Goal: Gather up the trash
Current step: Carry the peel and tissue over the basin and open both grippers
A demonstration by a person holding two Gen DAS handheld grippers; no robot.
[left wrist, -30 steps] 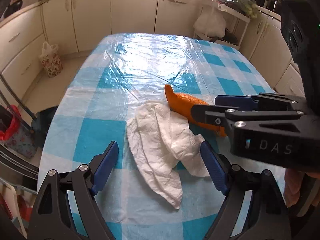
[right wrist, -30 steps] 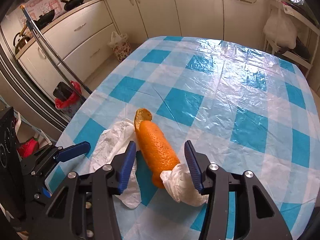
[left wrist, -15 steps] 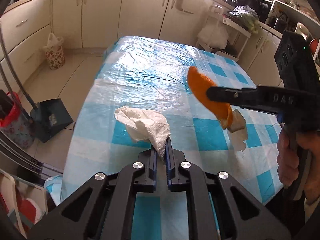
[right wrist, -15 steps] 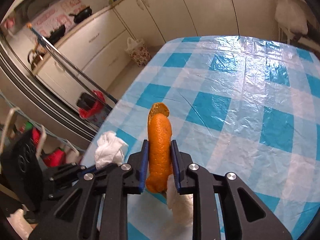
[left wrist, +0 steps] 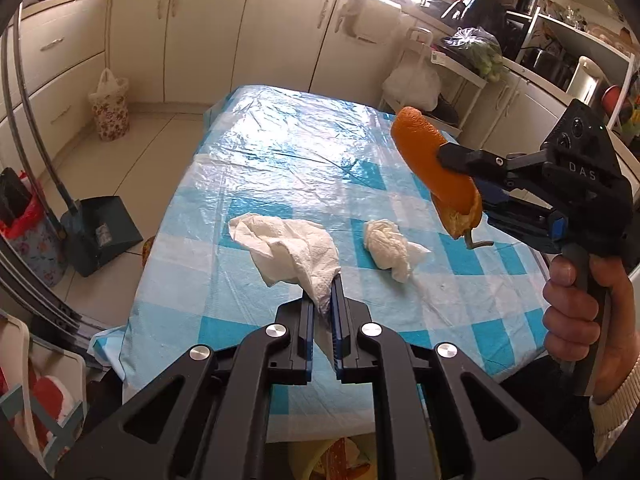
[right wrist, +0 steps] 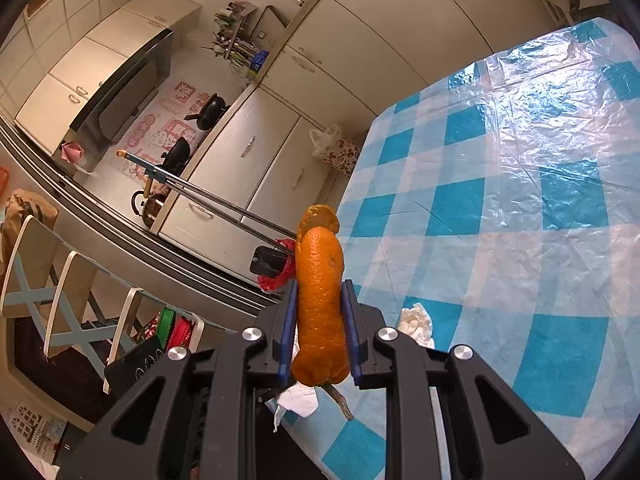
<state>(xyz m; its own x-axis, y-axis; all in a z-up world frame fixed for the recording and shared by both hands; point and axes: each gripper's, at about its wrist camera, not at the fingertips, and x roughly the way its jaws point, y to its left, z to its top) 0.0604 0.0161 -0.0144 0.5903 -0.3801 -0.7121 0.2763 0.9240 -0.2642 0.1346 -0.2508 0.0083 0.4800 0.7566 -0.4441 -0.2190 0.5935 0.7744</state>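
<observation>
A table covered by a blue-and-white checked plastic cloth (left wrist: 304, 168) is seen amid cream kitchen cabinets (left wrist: 200, 36); a dark dustpan (left wrist: 100, 232) is stood on the tiled floor beside it; a floral-printed bag (left wrist: 110, 114) is set against the cabinets; black pans (right wrist: 210, 114) are seen on the counter.

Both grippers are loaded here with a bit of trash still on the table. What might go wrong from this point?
1. The left gripper pinches the white paper towel only by one corner, so it may slip free.
2. The long orange peel sticks far out of the right gripper and could pivot or drop.
3. The small crumpled white tissue lies on the blue checked tablecloth and may be forgotten.
</observation>
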